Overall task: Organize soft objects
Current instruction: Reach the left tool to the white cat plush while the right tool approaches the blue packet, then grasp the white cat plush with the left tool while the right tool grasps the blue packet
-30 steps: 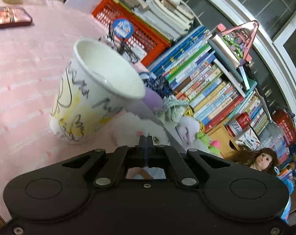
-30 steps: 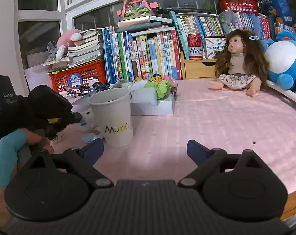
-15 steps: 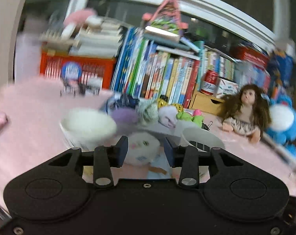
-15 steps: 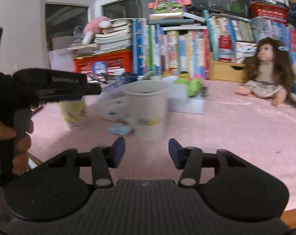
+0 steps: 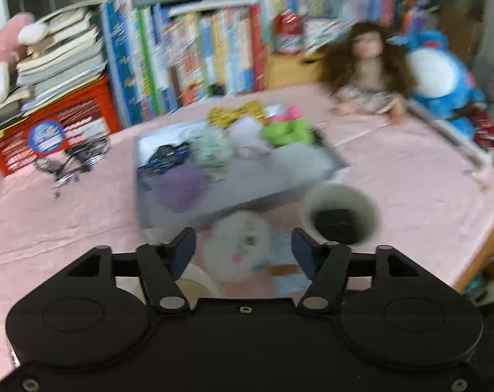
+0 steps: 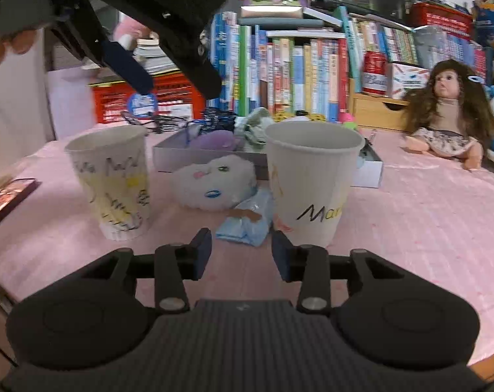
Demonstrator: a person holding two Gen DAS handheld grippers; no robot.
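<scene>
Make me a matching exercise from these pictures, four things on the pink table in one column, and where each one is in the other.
1. white plush
2. purple plush
3. doll
4. blue cloth

A. inside the grey tray
B. sitting far right, near the books
C. between the two cups, before the tray
D. nearest the right gripper, in front of the white plush

Pairs: 1-C, 2-A, 3-B, 4-D
</scene>
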